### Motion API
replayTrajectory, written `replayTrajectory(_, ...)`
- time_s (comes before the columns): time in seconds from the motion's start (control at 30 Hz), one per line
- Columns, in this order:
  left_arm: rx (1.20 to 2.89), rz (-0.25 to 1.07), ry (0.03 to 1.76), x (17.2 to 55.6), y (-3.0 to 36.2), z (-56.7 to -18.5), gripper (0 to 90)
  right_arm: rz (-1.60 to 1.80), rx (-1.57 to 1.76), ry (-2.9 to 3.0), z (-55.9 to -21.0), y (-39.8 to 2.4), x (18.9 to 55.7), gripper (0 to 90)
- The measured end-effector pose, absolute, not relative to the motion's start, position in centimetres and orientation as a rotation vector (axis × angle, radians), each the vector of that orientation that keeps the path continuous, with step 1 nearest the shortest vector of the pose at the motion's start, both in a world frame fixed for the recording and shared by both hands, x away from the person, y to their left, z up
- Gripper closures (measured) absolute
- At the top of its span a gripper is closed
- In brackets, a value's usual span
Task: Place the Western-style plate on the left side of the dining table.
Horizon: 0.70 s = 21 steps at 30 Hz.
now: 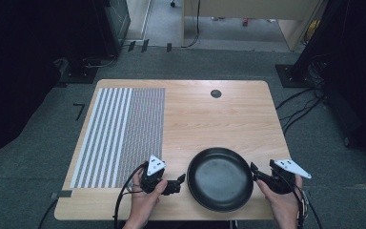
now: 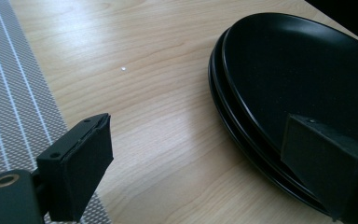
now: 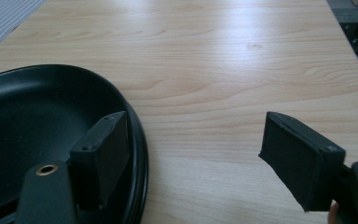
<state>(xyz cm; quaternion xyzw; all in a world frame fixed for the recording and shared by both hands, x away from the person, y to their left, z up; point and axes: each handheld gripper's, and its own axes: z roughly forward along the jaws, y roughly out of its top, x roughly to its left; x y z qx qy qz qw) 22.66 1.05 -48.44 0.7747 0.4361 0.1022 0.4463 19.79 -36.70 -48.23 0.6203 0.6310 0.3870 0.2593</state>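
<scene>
The table [image 1: 209, 114] is evenly lit from overhead, while the surroundings at nine and three o'clock fall into darkness. Soft glare streaks the wood in both gripper views. Nearest tool pads [image 2: 79, 168] look slightly soft; the high view is grainy.

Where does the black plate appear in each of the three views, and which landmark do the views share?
High view: black plate at lower centre, between the two grippers.
Left gripper view: black plate at the right, rim running from top to bottom right.
Right gripper view: black plate at lower left.
Shared landmark: the striped mat, left of the plate on the table.
</scene>
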Motion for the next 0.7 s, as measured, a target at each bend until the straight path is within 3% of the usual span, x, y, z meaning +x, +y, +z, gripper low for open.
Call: replayTrajectory(0.7,1.946,0.106,1.078,22.1,-0.7,-49.8,9.3,1.230,1.720,1.769,-49.2,-35.5,19.8,66.4)
